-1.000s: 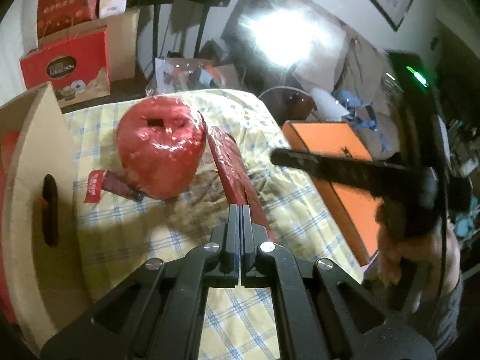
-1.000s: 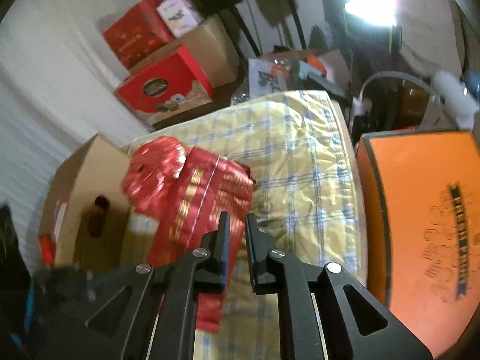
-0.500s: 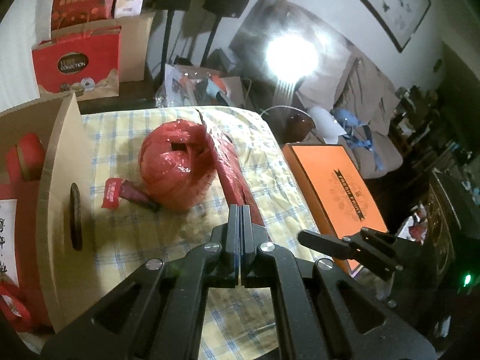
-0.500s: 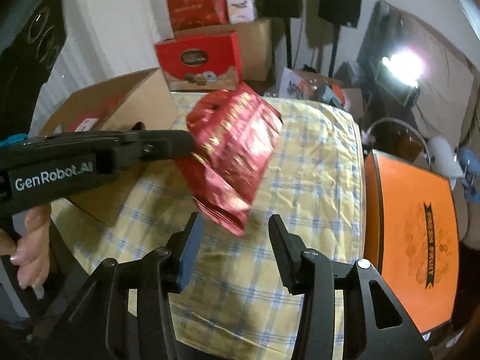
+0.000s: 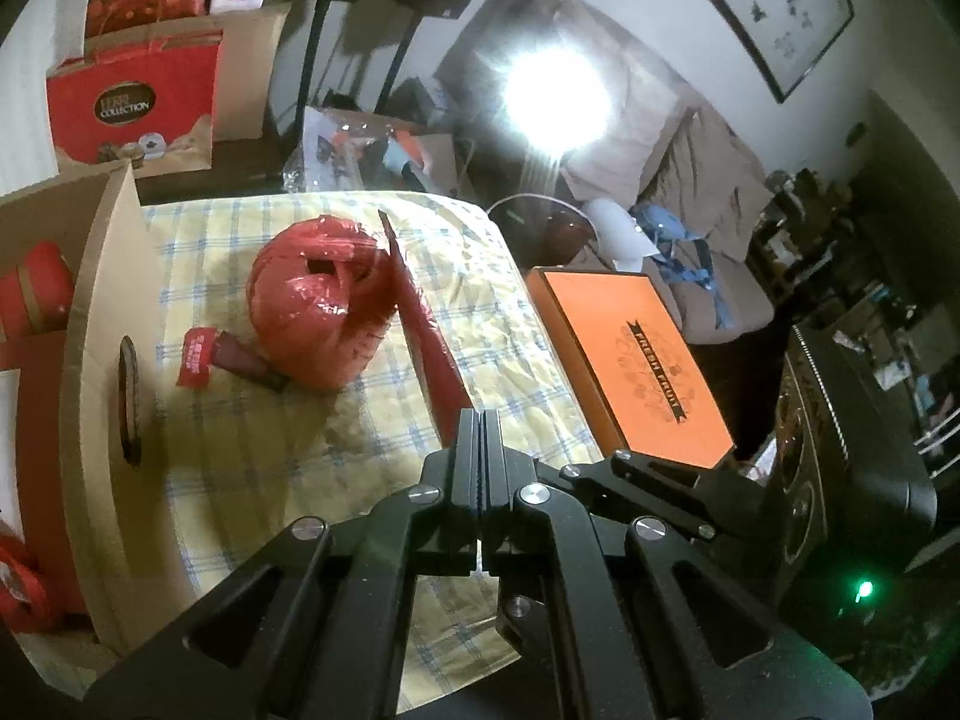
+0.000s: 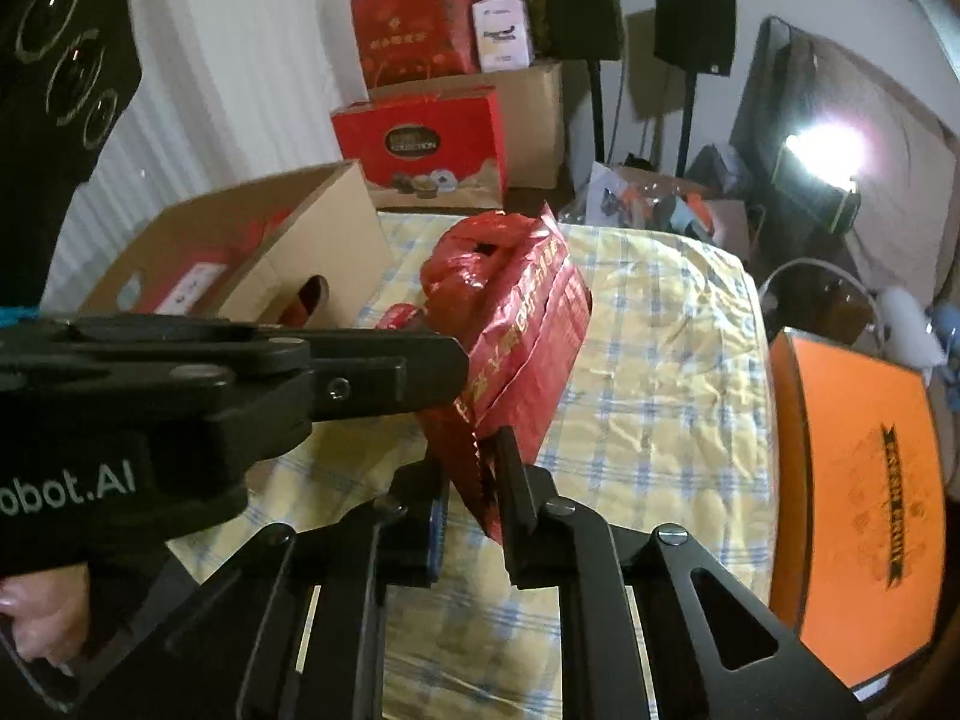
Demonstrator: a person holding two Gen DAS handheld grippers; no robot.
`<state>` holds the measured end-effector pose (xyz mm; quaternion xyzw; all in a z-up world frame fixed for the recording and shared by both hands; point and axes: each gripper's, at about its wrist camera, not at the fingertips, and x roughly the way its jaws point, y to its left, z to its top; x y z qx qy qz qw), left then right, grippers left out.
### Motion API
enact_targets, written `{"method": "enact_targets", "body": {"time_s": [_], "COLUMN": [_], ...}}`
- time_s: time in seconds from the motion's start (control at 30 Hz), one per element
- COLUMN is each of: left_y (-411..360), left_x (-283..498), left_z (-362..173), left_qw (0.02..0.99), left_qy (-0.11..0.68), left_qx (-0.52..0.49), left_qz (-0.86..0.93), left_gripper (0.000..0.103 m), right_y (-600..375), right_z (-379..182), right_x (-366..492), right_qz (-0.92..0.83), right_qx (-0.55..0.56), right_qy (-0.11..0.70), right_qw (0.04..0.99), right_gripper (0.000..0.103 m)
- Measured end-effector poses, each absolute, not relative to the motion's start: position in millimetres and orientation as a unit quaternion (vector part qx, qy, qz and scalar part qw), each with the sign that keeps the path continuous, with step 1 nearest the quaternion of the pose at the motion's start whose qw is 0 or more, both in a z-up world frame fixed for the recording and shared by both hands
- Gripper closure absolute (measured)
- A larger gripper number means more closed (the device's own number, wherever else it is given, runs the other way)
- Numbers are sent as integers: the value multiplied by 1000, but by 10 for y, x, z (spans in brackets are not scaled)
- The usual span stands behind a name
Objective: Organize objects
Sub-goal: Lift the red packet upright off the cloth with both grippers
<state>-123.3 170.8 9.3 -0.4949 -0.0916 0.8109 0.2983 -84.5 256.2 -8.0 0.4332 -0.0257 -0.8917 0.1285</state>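
The right gripper [image 6: 480, 480] had just been closing, and there it was, fingers clamped on the serrated bottom edge of the red foil bag [image 6: 528, 348]. Half a second earlier those fingers stood wide apart with the bag's corner hanging loose between them; a second back they were nearly together beside the bag. The bag stood tilted on the checked yellow tablecloth [image 6: 654, 396], its upper end leaning against the red plastic bundle [image 6: 474, 264] behind it.

The left gripper [image 5: 480, 438] had its fingers pressed fully together on nothing, as in both earlier frames. Its view had drawn back a little: the bundle [image 5: 324, 312] sat smaller and farther up the picture than a second before, and the bag [image 5: 426, 330] showed edge-on just beside it. In the right wrist view that left gripper [image 6: 444, 360] reached across in front of the bag, with a hand [image 6: 36, 618] on its grip at the lower left.

A small red packet [image 5: 198, 357] lay on the cloth by the bundle, near the open cardboard box [image 5: 102, 324].

Writing, then: "FRESH FRUIT" on a black ribbon on the orange box [image 5: 648, 360]. "COLLECTION" on the red gift box [image 6: 420, 150] at the back. On the left gripper's body, "obot.AI". Gold characters ran down the foil bag, too blurred to read.
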Motion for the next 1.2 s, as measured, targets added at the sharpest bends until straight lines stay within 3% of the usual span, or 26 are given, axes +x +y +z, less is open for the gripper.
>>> {"method": "enact_targets", "body": {"time_s": [0.13,0.2,0.3,0.5,0.63,0.77,1.03,1.2], "left_y": [1665,1640,1597,1645,1744,1830,2069,2153], "left_x": [-1253,-1251,-1248,-1279,-1284,-1343,-1435,-1466], "left_z": [85,79,-19,-522,-752,-880,-1058,-1178], "left_qw": [293,293,300,296,297,299,308,312], "left_qy": [-103,-104,-120,-158,-176,-198,-201,-218], "left_qx": [-496,-496,-504,-559,-573,-580,-591,-603], "left_qz": [811,811,801,758,743,732,718,701], "left_gripper": [95,75,58,54,54,47,47,47], "right_y": [2741,2891,3129,3441,3510,3615,3638,3552], "right_z": [-119,-166,-270,-511,-607,-745,-883,-919], "right_x": [-880,-898,-911,-837,-807,-789,-765,-766], "right_qz": [-883,-874,-860,-827,-819,-802,-763,-755], "right_qx": [447,456,472,493,509,523,532,545], "right_qy": [-80,-119,-166,-255,-257,-282,-347,-341], "right_qw": [122,116,97,90,71,67,116,129], "right_gripper": [95,95,95,95,95,95,95,95]}}
